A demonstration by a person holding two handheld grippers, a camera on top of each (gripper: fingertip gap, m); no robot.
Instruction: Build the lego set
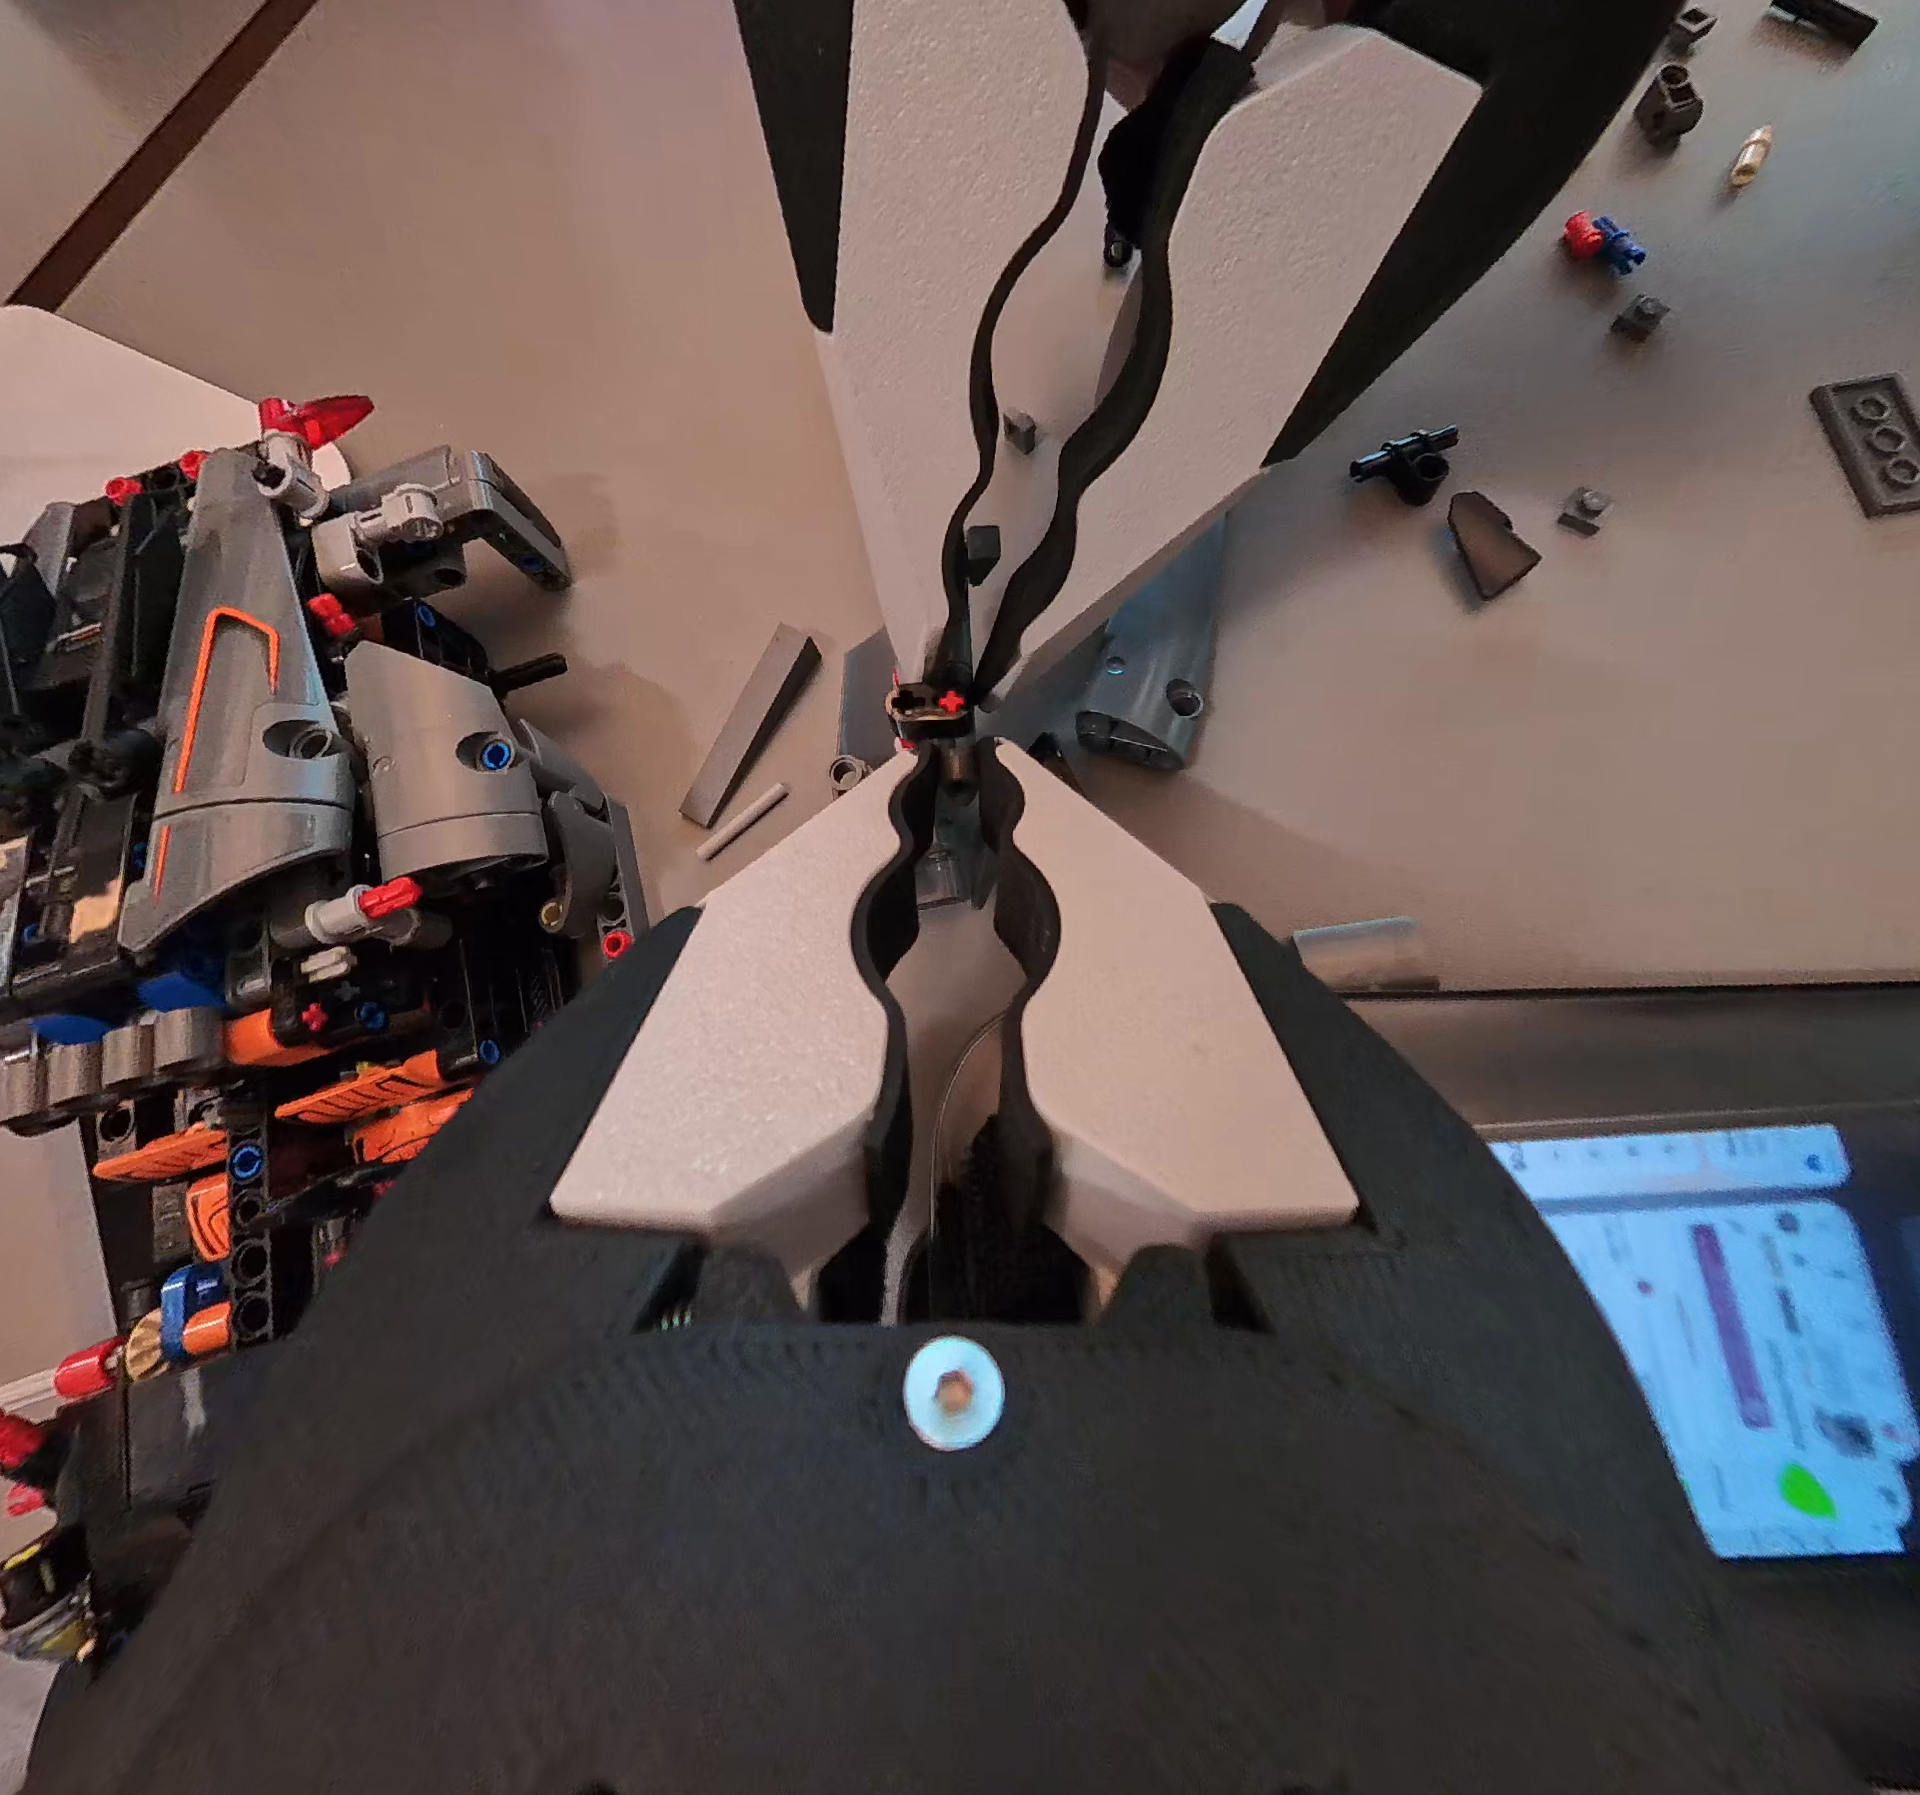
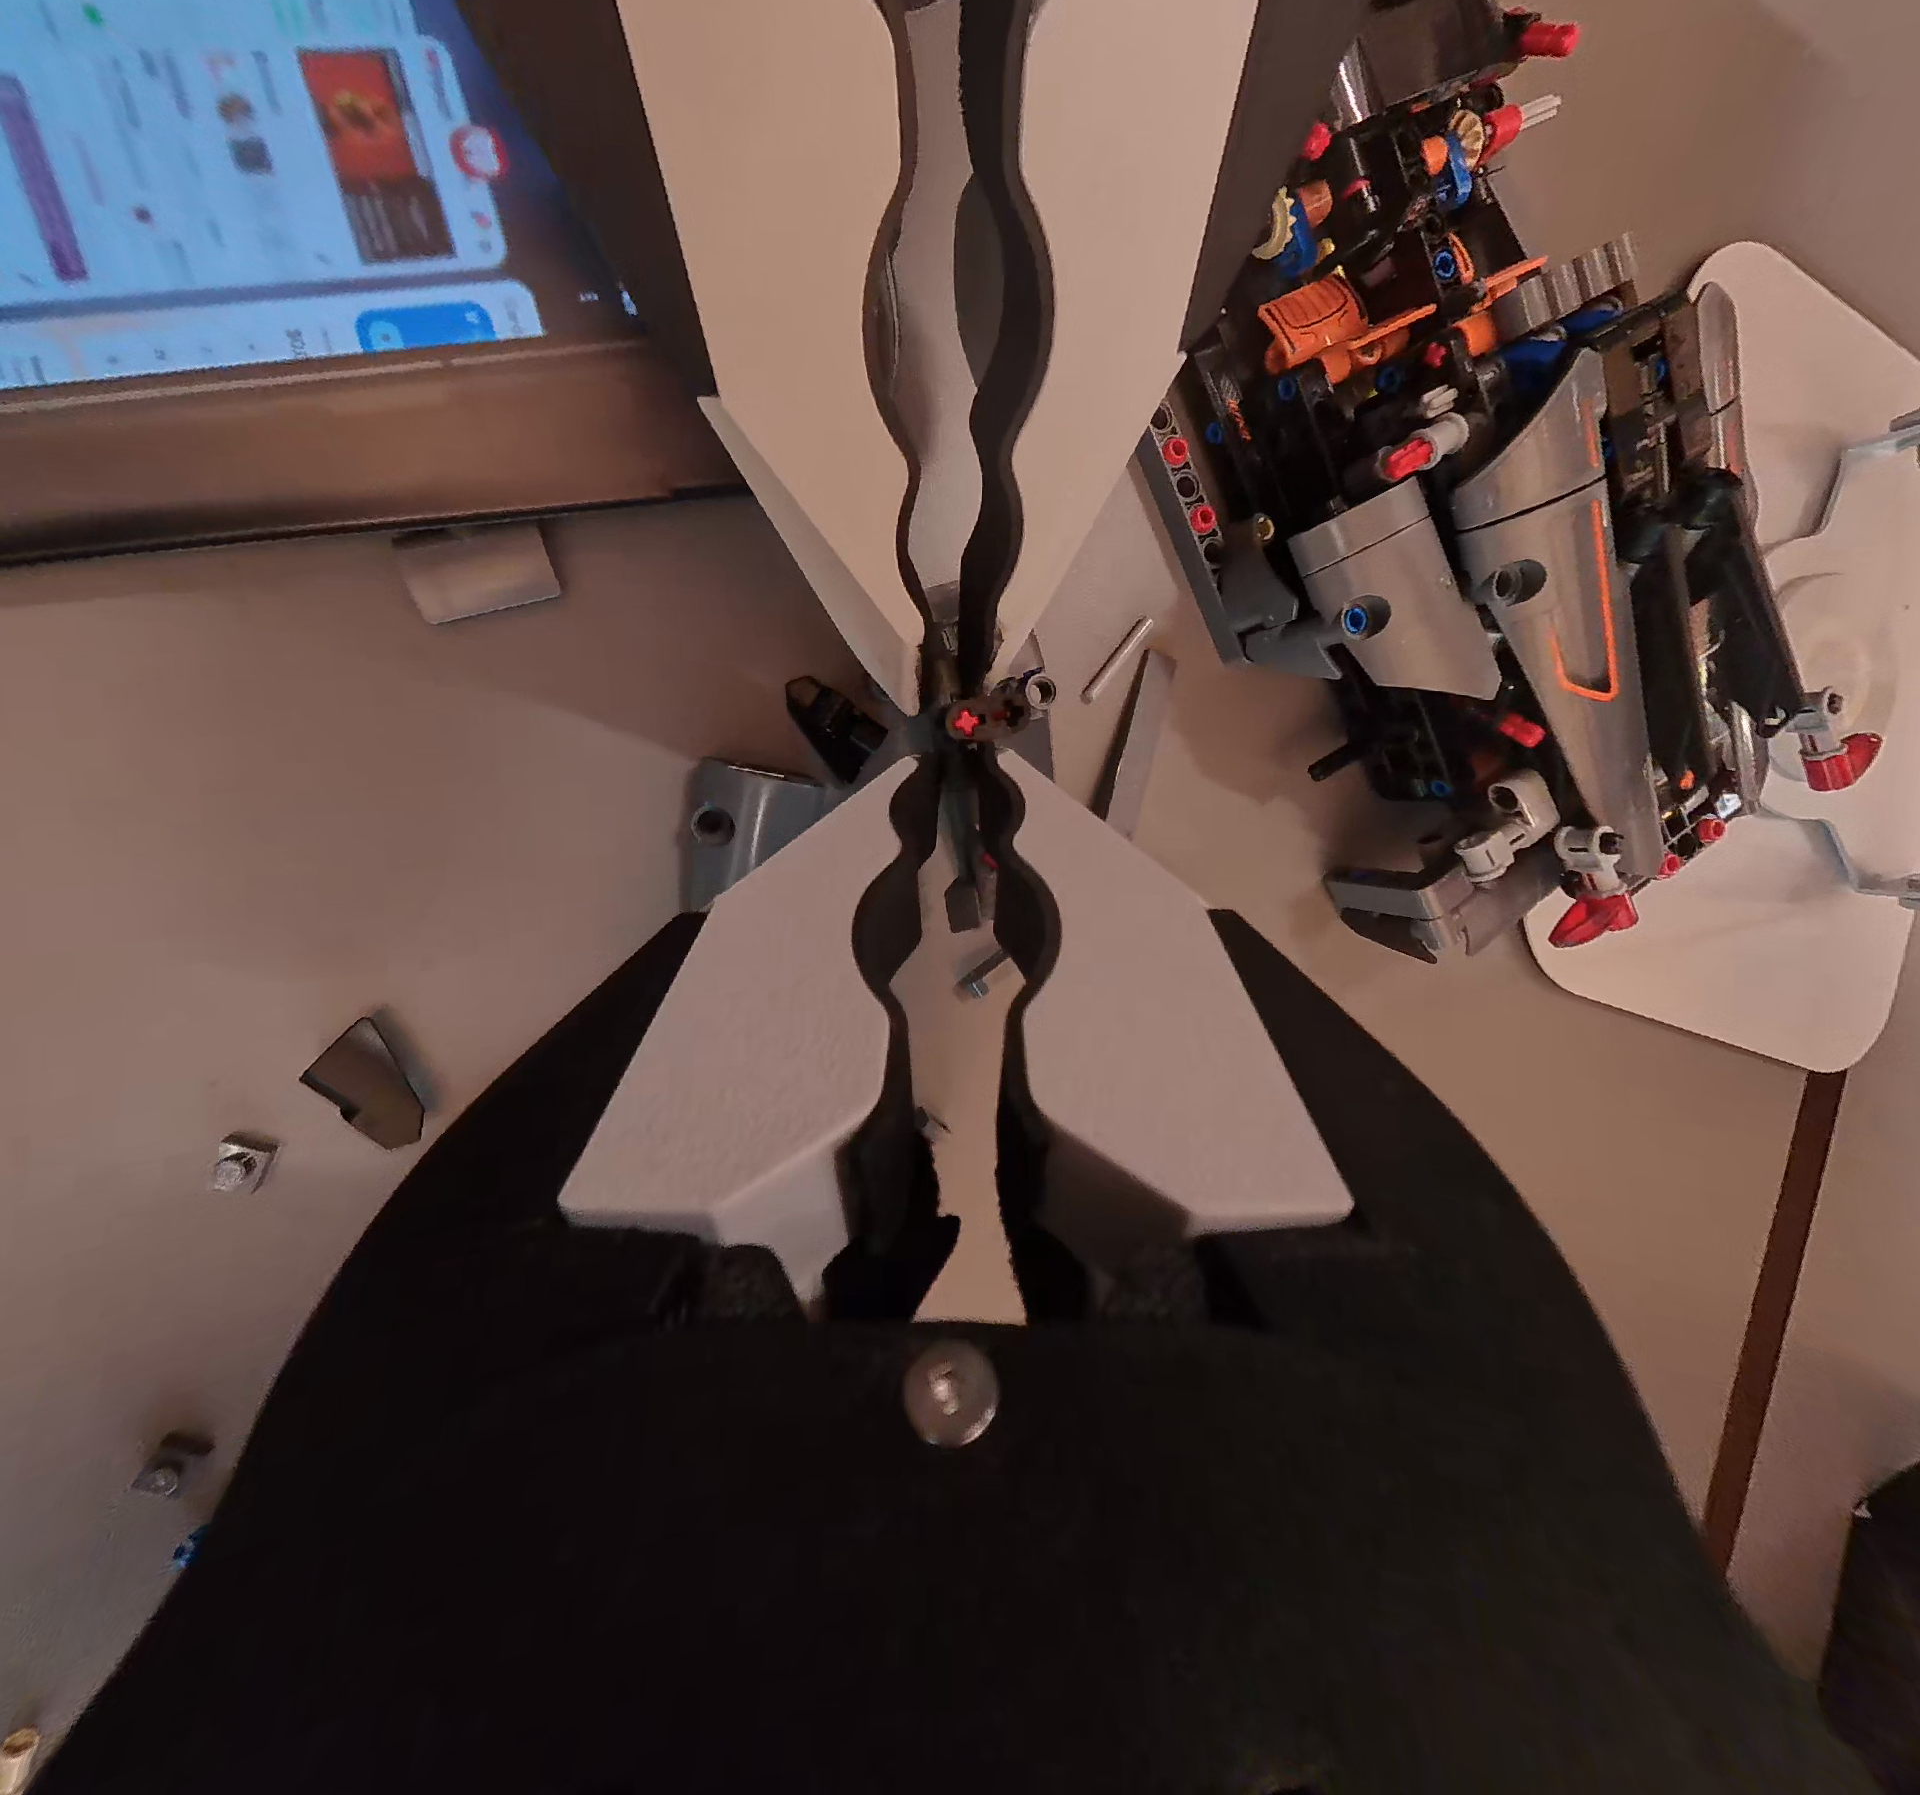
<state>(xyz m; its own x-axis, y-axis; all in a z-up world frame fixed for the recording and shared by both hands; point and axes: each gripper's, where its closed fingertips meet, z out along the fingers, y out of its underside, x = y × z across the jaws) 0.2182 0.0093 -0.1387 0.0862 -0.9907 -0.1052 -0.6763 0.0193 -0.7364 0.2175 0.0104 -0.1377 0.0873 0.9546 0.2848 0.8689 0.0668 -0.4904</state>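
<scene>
Loose grey wedge [image 1: 750, 722] (beside model [image 1: 260, 810])

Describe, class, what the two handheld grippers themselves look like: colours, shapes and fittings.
Both match. The left gripper and right gripper each have a rough-textured black body, a round silver screw at its centre, and two broad, angular white fingers tapering to a point. Wavy black pads line the fingers' inner edges. No cables, sleeves or markings are visible.

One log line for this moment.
left gripper: shut on connector | right gripper: shut on connector | tip to tip | model: on table
</scene>
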